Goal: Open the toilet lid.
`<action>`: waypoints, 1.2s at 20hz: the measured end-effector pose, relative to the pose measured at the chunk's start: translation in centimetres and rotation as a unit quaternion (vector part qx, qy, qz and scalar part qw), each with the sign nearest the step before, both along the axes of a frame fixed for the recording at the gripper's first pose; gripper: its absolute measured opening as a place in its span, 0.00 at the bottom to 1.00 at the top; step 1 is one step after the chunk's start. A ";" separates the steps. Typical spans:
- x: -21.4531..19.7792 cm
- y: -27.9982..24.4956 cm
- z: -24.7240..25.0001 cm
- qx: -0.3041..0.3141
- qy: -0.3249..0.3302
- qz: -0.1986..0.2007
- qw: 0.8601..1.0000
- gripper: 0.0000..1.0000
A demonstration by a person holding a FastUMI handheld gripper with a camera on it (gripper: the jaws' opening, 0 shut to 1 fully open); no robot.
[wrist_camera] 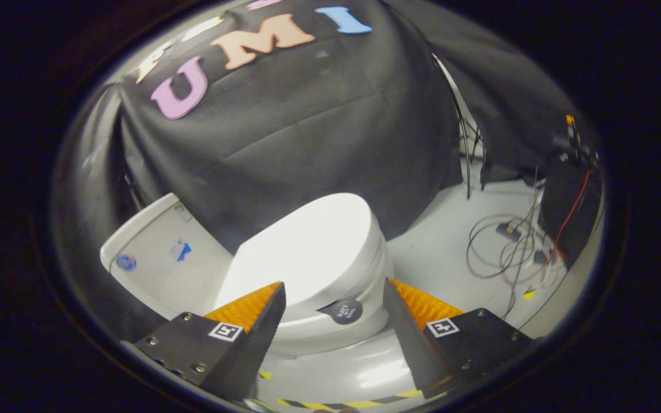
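Clearly the approach step: the gripper (333, 295) hangs spread and empty before the closed toilet lid (304, 246); next its fingers must catch the lid's dark front tab (343, 311).

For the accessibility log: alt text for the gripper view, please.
The open gripper hangs just before a white toilet, its closed lid and dark round lift tab between the fingers. Tank behind; loose cables on the floor beside.

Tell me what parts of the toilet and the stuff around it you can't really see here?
- Toilet lid: glare washes out its top; closed, it hides the bowl.
- Round dark tab on the lid's front edge: print too small.
- Tank: black cloth covers its far side.
- Cables on the floor: too tangled to trace.
- Gripper: jaws open, lid between them.
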State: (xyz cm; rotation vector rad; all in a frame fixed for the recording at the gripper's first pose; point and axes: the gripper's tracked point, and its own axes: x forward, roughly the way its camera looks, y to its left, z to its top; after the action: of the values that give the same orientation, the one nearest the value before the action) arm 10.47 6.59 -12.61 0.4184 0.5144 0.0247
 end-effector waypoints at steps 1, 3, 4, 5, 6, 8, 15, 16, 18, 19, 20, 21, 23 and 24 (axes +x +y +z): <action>0.3 0.0 -0.9 0.023 0.019 -0.005 1.000 1.00; 0.5 -0.5 -2.6 0.070 0.053 -0.026 0.996 1.00; 0.6 -0.7 -3.6 0.092 0.068 -0.036 0.993 0.99; 0.5 -0.9 -4.5 0.111 0.084 -0.043 0.989 0.97; 0.6 -1.2 -5.1 0.127 0.097 -0.051 0.986 0.98; 0.9 -1.5 -5.9 0.161 0.112 -0.064 0.978 0.98; 2.3 -1.8 -9.2 0.221 0.158 -0.084 0.959 0.88; 2.4 -1.5 -9.6 0.221 0.163 -0.081 0.958 0.88; 3.2 -0.9 -9.7 0.229 0.162 -0.068 0.957 0.88; 4.0 -0.4 -10.4 0.233 0.167 -0.060 0.956 0.80; 3.5 0.4 -10.0 0.242 0.167 -0.049 0.954 0.72; 3.6 1.1 -10.1 0.250 0.171 -0.041 0.952 0.71; 3.7 2.0 -9.5 0.260 0.166 -0.023 0.951 0.50; 3.5 0.8 -10.1 0.228 0.177 -0.051 0.956 0.40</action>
State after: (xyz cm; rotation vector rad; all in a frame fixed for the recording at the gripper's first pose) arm 14.00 7.40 -22.76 0.9113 0.8442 -0.0327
